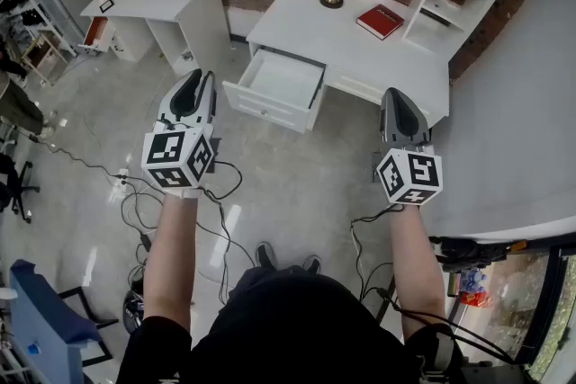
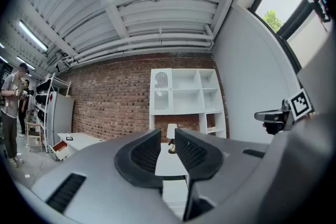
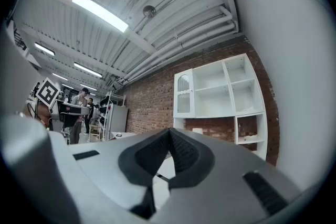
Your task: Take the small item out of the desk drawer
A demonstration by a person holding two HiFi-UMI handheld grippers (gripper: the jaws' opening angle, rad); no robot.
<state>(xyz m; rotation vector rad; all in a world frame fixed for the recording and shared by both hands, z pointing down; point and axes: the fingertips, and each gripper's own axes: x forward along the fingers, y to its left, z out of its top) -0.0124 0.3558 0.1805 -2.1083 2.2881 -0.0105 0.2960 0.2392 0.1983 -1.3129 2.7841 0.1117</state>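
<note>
**A:** Head view, whole scene. How far along is the job?

**B:** Barely begun, I'd judge. The white desk drawer (image 1: pixel 263 107) already stands pulled out at the near left of the white wooden desk (image 1: pixel 360 54). Both tools hang level over the grey floor (image 1: pixel 297 184), well apart from it.

**A:** And the jaws?

**B:** The left grey two-jaw gripper (image 1: pixel 200 76) is closed down to a thin slit with nothing in it. The right grey two-jaw gripper (image 1: pixel 393 93) has its pads together and is empty.

**A:** Where is the small item?

**B:** In neither gripper. The drawer's bottom looks bare white from here, but it shows too small to be sure. What is left is to approach, find it, grasp it and lift it out.
</note>
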